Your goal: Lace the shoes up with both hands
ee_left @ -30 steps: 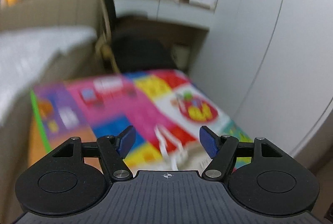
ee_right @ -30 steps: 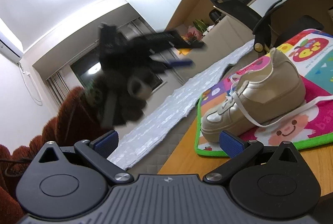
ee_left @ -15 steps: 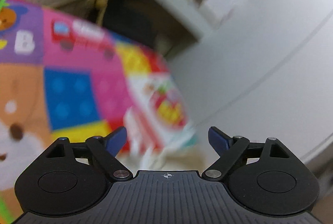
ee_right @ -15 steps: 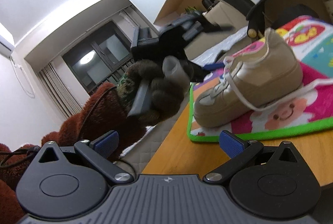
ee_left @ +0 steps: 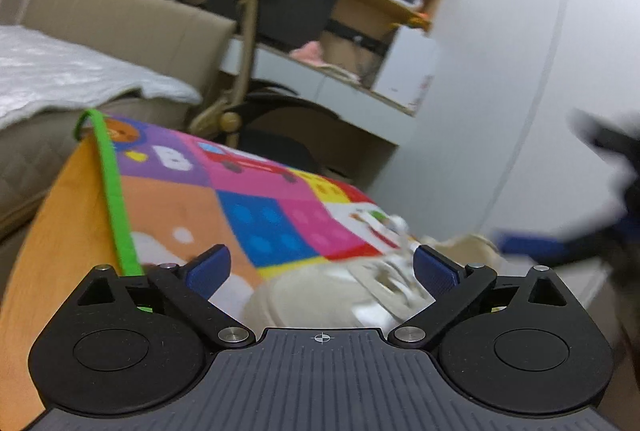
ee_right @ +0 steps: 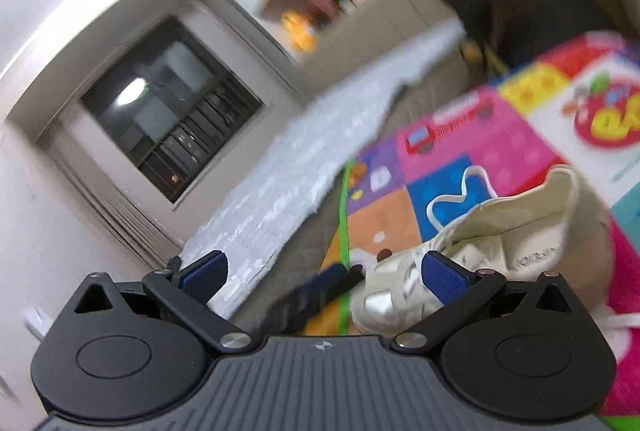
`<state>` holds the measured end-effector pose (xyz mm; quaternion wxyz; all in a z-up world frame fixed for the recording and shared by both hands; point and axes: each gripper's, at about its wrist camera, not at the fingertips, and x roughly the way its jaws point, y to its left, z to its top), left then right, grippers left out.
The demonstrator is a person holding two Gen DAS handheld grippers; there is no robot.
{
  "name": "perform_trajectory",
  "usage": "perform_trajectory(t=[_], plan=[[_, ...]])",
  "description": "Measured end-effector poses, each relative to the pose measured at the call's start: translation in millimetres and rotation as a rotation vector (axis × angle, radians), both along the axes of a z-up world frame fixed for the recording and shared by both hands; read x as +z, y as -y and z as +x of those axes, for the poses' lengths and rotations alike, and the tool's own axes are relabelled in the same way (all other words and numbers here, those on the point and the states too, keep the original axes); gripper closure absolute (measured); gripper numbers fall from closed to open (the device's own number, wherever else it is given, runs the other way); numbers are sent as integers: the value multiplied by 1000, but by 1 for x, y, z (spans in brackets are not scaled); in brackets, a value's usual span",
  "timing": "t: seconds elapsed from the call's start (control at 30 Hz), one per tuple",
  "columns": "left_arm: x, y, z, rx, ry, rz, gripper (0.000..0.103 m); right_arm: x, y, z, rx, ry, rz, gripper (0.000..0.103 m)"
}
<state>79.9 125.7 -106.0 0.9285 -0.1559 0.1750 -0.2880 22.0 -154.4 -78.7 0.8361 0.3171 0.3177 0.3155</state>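
A cream sneaker point(ee_right: 500, 243) with white laces lies on a colourful play mat point(ee_right: 480, 135). A white lace point(ee_right: 460, 195) arches above its tongue. My left gripper point(ee_left: 320, 267) hovers low over the shoe's blurred front point(ee_left: 320, 295). Its jaws are opening, and the shoe shows in the gap below them, with neither pad touching it. My right gripper point(ee_right: 324, 271) is open and empty, with the shoe's toe just ahead on its right. One blurred blue finger of each gripper shows in the other's view: the right finger point(ee_left: 528, 246) and the left finger point(ee_right: 320, 287).
The mat's green edge point(ee_left: 116, 199) runs along the orange wooden table point(ee_left: 52, 239). A bed with a white quilt point(ee_left: 60, 71) stands beyond on the left. Behind the mat are a black chair point(ee_left: 280, 107) and shelves, with a white wardrobe point(ee_left: 520, 71) on the right.
My left gripper has dropped towards the mat with its jaws spreading, and the shoe now shows under it. The right view has swung closer to the shoe. The gloved hand no longer fills it.
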Motion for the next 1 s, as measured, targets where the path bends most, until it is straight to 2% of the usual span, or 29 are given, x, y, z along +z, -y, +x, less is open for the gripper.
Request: perform_trajectory(t=[0.1,0.17,0.23,0.3,0.37,0.43,0.47,0.5,0.53,0.6,0.63,0.73,0.8,0.93,1.0], plan=[[8,2,-14,-68,69,-15,0,1,-7,43,66,-130,65,0],[6,5,-17,-82,88,3,0,-4,-18,68,116,-242,56,0],[2,9,-16,-93,72,21,0,-9,-28,90,93,-366,-64,0],[-1,11,-10,-110,42,21,0,-7,-31,106,79,-397,-159,0],[-3,10,-6,-119,22,8,0,8,-27,115,-1,-341,-251,0],[-5,8,-3,-119,8,-8,0,40,-31,106,-163,-91,-511,0],[-5,7,-3,-117,5,-13,0,51,-33,99,-195,-11,-594,0],[-5,7,-2,-114,3,-14,0,58,-33,93,-190,10,-624,0],[-6,6,-3,-112,3,-15,0,61,-29,90,-138,-22,-576,0],[-6,5,-3,-112,3,-17,0,51,-21,91,30,-211,-320,0],[-6,4,-3,-112,2,-19,0,44,-21,91,80,-282,-262,0],[-7,1,1,-102,-23,-39,0,26,-35,94,139,-413,-318,0],[-9,-3,5,-102,-46,-72,0,17,-42,98,154,-439,-382,0],[-11,-5,7,-100,-50,-81,0,-4,-47,111,186,-503,-309,0],[-11,-5,7,-98,-49,-79,0,-7,-62,117,231,-518,-335,0]])
